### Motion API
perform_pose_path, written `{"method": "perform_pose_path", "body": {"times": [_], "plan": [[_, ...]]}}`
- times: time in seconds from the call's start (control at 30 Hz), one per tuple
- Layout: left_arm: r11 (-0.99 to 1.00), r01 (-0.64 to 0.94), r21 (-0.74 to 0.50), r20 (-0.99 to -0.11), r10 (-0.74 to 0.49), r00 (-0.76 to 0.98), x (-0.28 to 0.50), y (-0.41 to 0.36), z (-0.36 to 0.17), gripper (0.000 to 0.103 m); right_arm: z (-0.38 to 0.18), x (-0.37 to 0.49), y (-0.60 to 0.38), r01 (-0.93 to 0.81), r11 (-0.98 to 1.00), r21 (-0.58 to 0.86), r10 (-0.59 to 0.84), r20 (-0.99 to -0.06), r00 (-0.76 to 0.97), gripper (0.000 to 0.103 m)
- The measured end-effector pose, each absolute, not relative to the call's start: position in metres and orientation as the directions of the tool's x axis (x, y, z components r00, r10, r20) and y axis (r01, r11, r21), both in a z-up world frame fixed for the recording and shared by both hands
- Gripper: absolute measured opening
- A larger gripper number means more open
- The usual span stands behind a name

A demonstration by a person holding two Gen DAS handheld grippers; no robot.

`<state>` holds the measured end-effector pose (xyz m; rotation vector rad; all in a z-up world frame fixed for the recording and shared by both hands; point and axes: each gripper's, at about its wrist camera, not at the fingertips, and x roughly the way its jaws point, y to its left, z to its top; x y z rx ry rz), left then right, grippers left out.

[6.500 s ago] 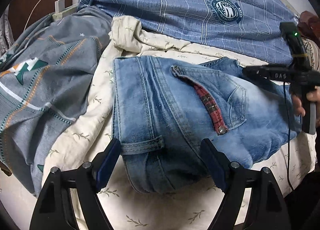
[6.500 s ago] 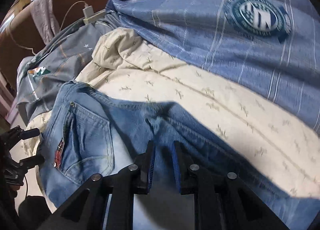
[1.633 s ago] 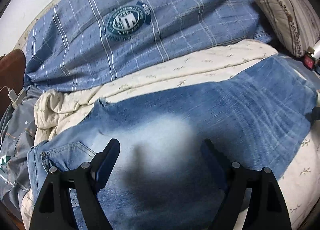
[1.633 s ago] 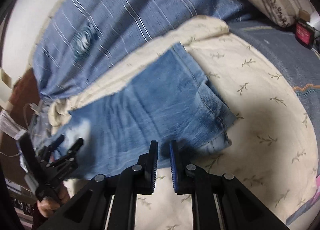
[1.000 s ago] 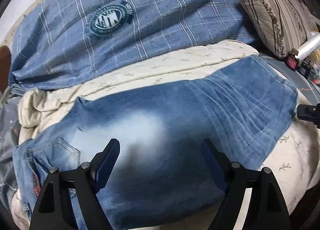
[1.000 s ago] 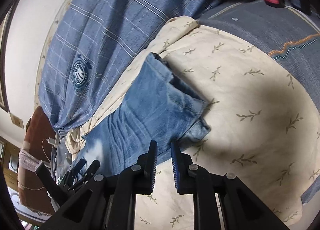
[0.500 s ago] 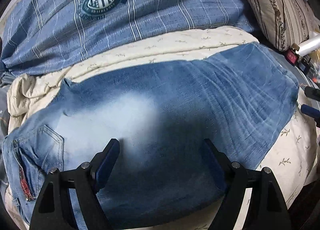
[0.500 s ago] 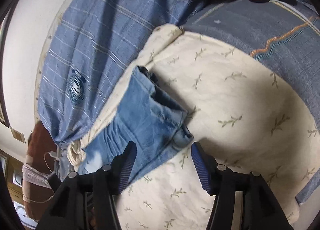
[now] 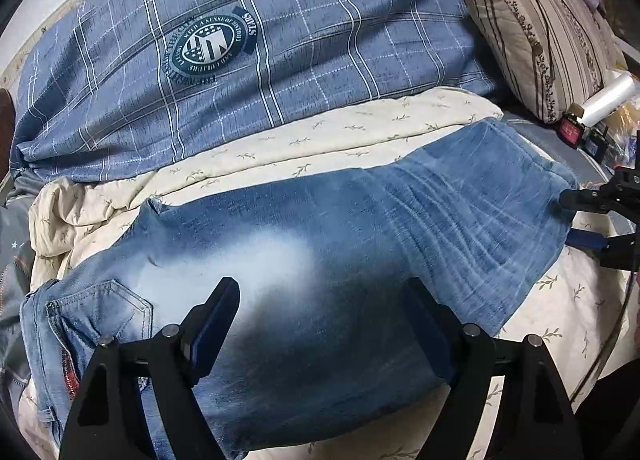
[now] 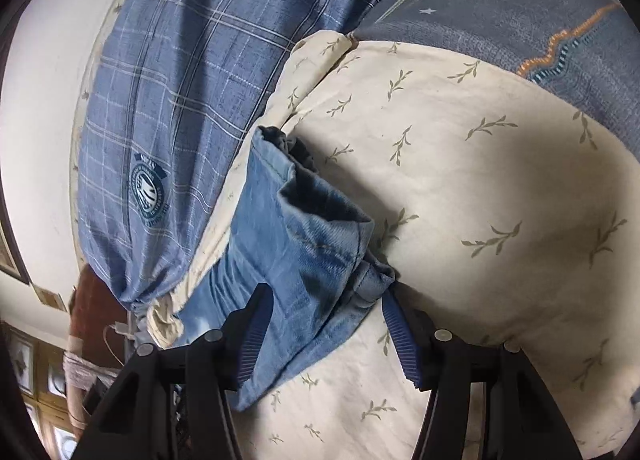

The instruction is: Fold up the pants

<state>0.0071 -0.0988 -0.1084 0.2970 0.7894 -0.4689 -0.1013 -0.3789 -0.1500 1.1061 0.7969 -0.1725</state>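
Observation:
Blue jeans [image 9: 320,228] lie flat across a cream bedspread [image 9: 320,132], legs stacked, the back pocket [image 9: 116,300] at the left. My left gripper [image 9: 320,292] is open, hovering over the faded thigh area with nothing pinched. At the far right, my right gripper [image 9: 566,216] sits at the leg ends. In the right wrist view the right gripper [image 10: 325,296] is open, and the jeans [image 10: 288,228] run away from it. The stacked hems [image 10: 320,200] lie between its spread fingers, and neither pad presses on them.
A blue plaid quilt [image 9: 280,40] is bunched along the back. A striped pillow [image 9: 540,40] and small items with a white roll [image 9: 608,92] sit at the right. A grey patterned blanket [image 10: 520,12] borders the bedspread beyond the hems.
The right gripper's jaws went from shut to open and now straddle the leg ends, and its view has rolled. The left gripper stays open over the thigh.

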Motion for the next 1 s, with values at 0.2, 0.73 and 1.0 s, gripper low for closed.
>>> {"method": "perform_pose_path", "body": {"times": [0.2, 0.73, 1.0], "plan": [[0.859, 0.507, 0.071, -0.726, -0.304, 0.617, 0.006, -0.096, -0.104, 0.084, -0.156, -0.097, -0.382, 0.481, 0.411, 0.774, 0.249, -0.603, 0.758, 0.061], [0.881, 0.469, 0.070, -0.735, -0.272, 0.621, 0.013, -0.083, -0.105, 0.084, -0.154, -0.075, -0.368, 0.536, 0.491, 0.687, 0.115, -0.661, 0.742, 0.026], [0.904, 0.418, 0.088, -0.725, -0.230, 0.650, 0.016, -0.059, -0.102, 0.084, -0.155, -0.076, -0.371, 0.522, 0.507, 0.686, 0.135, -0.662, 0.738, 0.027]]}}
